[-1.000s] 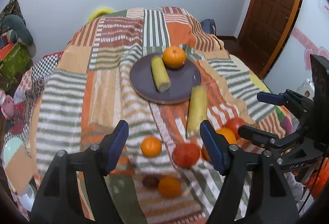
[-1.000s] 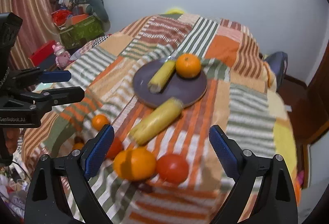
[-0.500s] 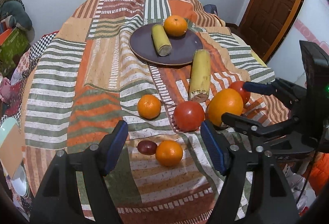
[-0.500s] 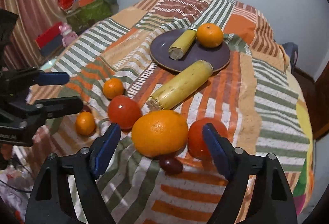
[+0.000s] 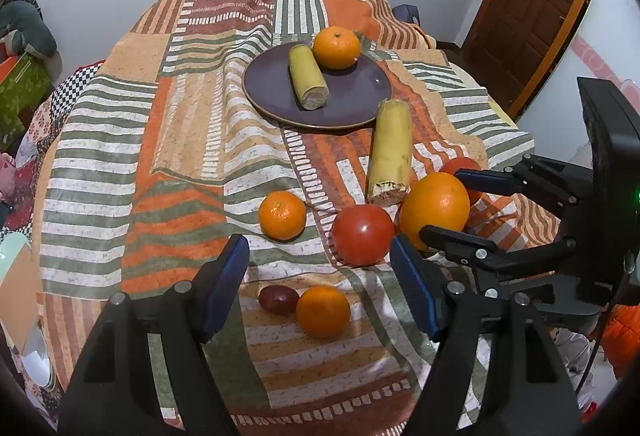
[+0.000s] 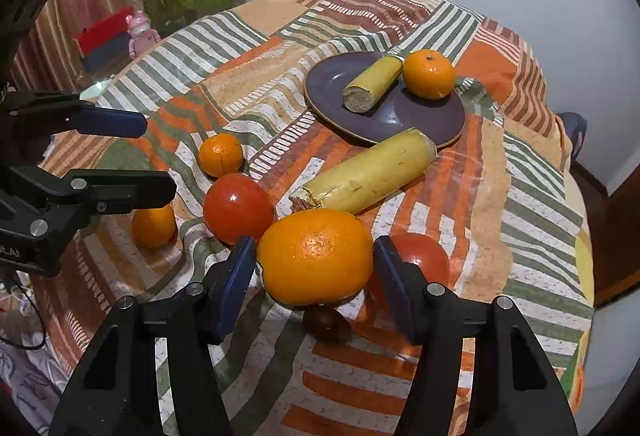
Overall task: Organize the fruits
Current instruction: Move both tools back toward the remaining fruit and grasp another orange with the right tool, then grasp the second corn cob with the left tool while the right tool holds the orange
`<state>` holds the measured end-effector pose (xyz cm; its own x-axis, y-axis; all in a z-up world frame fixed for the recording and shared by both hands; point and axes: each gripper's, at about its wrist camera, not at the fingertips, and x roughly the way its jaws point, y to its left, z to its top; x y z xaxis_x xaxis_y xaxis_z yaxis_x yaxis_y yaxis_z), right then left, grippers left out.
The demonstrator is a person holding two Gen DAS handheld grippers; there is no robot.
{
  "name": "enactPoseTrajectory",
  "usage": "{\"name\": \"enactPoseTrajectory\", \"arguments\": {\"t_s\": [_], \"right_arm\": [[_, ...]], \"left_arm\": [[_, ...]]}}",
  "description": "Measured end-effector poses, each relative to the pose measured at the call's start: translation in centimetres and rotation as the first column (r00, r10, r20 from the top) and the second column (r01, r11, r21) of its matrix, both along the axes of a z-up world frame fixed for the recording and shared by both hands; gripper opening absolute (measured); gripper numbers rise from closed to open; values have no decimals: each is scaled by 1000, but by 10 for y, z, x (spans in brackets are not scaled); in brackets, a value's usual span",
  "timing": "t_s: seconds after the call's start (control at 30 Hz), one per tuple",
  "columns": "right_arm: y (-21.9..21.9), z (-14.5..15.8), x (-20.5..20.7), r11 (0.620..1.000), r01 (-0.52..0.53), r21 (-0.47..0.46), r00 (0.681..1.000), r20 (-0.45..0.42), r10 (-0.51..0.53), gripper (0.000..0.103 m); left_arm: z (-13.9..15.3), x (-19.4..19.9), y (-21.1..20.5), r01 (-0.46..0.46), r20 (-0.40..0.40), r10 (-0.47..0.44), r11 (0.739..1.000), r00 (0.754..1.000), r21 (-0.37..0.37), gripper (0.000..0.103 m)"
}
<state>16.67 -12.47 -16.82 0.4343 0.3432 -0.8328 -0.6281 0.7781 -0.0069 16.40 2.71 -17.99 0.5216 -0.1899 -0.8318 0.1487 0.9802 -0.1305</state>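
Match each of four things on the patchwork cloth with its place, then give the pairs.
1 large orange
2 short banana piece
3 long banana piece
4 dark plum

A on the purple plate
B on the cloth, one end at the plate's rim
C between the right gripper pads
D beside a small orange

Pairs: 1-C, 2-A, 3-B, 4-D

Tomatoes [image 6: 238, 208] and corn cob [image 6: 366, 172] crowd the large orange [image 6: 316, 256].

Legible text is limited to one fragment; white characters reading ".AI" stand on the black body of the left gripper [image 6: 100, 156] at the left edge of the right wrist view, the preceding letters being cut off; no other label or number is readable.
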Motion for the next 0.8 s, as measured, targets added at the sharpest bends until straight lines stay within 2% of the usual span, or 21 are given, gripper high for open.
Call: {"name": "enactPoseTrajectory", "arguments": {"t_s": [0.27, 0.4, 0.53, 0.63, 0.8], "right_arm": [[-14, 17, 6, 995, 42, 93, 999, -7, -41, 56], [-32, 38, 14, 986, 84, 146, 996, 30, -89, 56], [-51, 52, 27, 978, 133, 161, 986, 74, -147, 56], [-66, 50, 40, 970, 183, 161, 978, 68, -196, 56], [-82, 29, 57, 965, 233, 120, 970, 37, -239, 56]], "left_arm": [[4, 7, -6, 13, 8, -13, 1000, 1000, 4, 73], [7, 17, -14, 27, 10, -27, 1000, 1000, -1, 73], [4, 32, -30, 66, -1, -66, 997, 998, -27, 73], [-4, 46, -41, 82, -24, -83, 996, 996, -48, 72], [-14, 69, -61, 118, -53, -121, 992, 991, -52, 59]]}}
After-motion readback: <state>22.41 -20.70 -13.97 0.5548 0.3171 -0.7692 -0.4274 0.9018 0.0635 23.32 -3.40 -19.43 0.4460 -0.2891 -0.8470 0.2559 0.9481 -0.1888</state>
